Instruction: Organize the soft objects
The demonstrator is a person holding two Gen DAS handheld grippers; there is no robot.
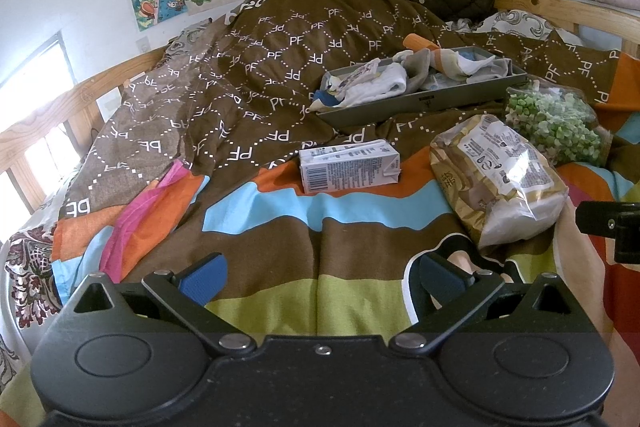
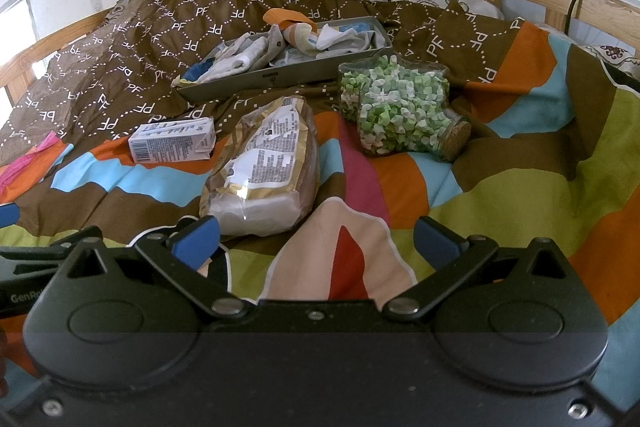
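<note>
Brown "PF"-lettered bedspread, carton print illegible, both tongs agape, empty.

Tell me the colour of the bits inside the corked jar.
Green and white, mixed, in the jar; clearest in the right wrist view.

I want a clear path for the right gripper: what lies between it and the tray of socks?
In the right wrist view, the bagged bread loaf lies on the striped duvet between the open right gripper and the grey tray of socks.
</note>
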